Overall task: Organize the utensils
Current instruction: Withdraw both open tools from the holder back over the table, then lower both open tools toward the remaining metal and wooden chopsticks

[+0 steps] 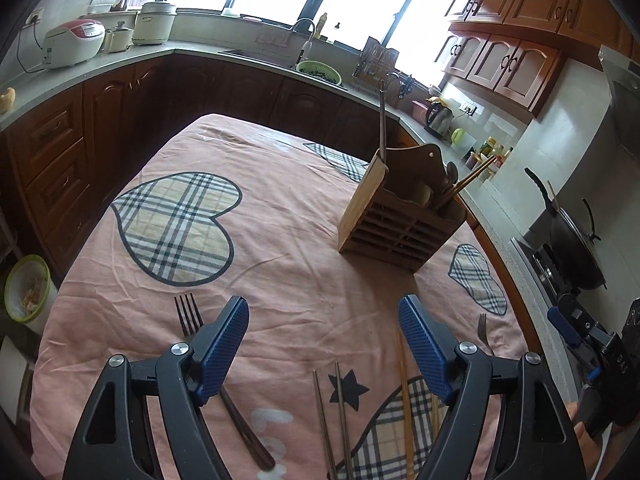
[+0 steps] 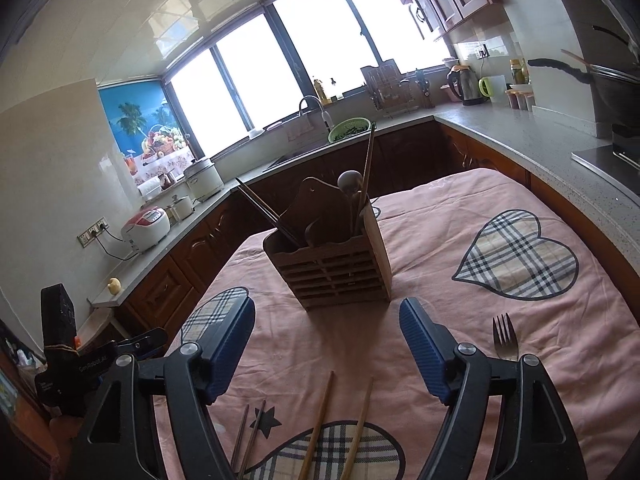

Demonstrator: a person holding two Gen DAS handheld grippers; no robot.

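A: How do the tongs stand?

B: Left gripper (image 1: 324, 320) is wide apart, nothing between its pads. Right gripper (image 2: 327, 322) is the same, empty.

A: What lies near them?

B: On the pink cloth (image 1: 280, 272): 1 dark fork (image 1: 190, 314) by the left gripper, 2 metal chopsticks (image 1: 334, 420), 2 wooden chopsticks (image 2: 340, 424), and 1 steel fork (image 2: 505, 338) by the right gripper.

A: The holder?

B: The wooden holder (image 2: 336, 268) stands upright farther back, mid-table, with a spoon (image 2: 349, 181) and chopsticks already in it.

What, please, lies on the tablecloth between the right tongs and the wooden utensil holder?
Nothing: in the right wrist view, only bare pink tablecloth separates the open right tongs from the wooden utensil holder. The loose chopsticks lie nearer the camera.
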